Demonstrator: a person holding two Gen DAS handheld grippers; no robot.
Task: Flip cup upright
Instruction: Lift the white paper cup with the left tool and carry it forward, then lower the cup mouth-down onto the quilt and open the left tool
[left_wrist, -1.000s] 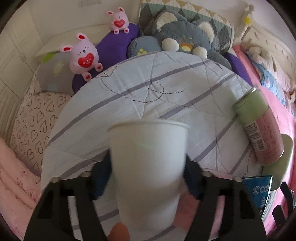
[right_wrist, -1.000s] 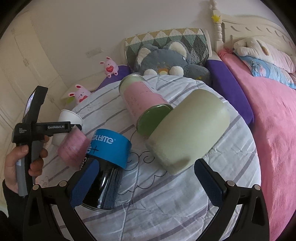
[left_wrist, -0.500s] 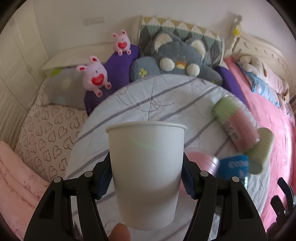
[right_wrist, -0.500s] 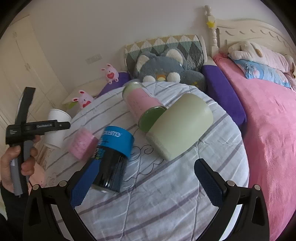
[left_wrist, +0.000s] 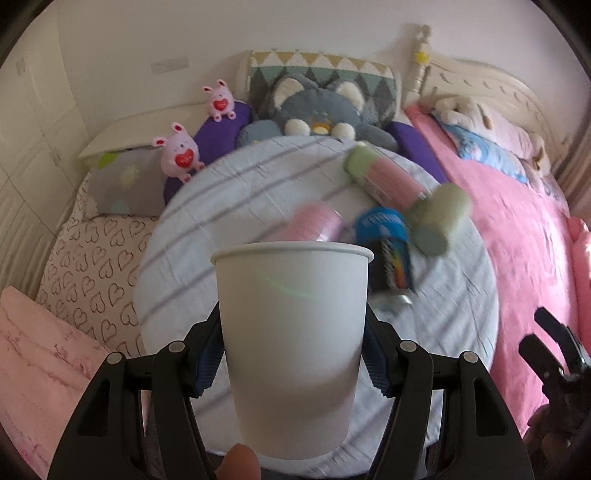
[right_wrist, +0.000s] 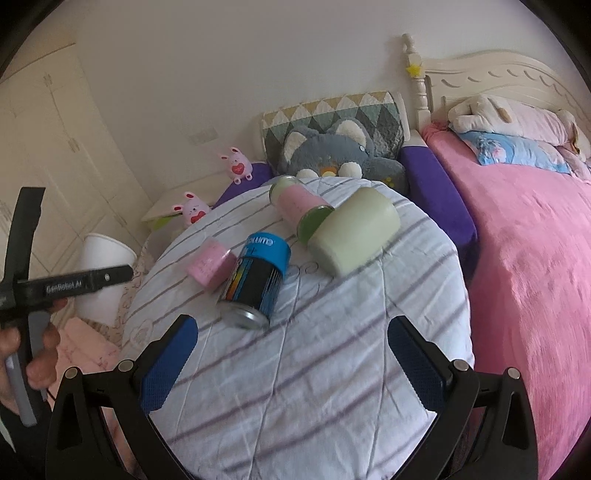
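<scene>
My left gripper (left_wrist: 291, 365) is shut on a white paper cup (left_wrist: 291, 339), which stands upright with its rim on top, held in the air off the left edge of the round table. The cup also shows in the right wrist view (right_wrist: 99, 277), left of the table, gripped by the left gripper (right_wrist: 74, 286). My right gripper (right_wrist: 295, 354) is open and empty above the near part of the table (right_wrist: 314, 369).
On the striped table cover lie a pink cup (right_wrist: 210, 266), a blue-and-black can (right_wrist: 255, 284), a pale green cup (right_wrist: 354, 232) and a pink bottle with a green lid (right_wrist: 299, 206). Plush toys and pillows sit behind; a pink bed (right_wrist: 524, 266) lies to the right.
My left gripper has pulled back and up from the table with the cup, so the lying objects came into its view. My right gripper has also drawn back from the objects.
</scene>
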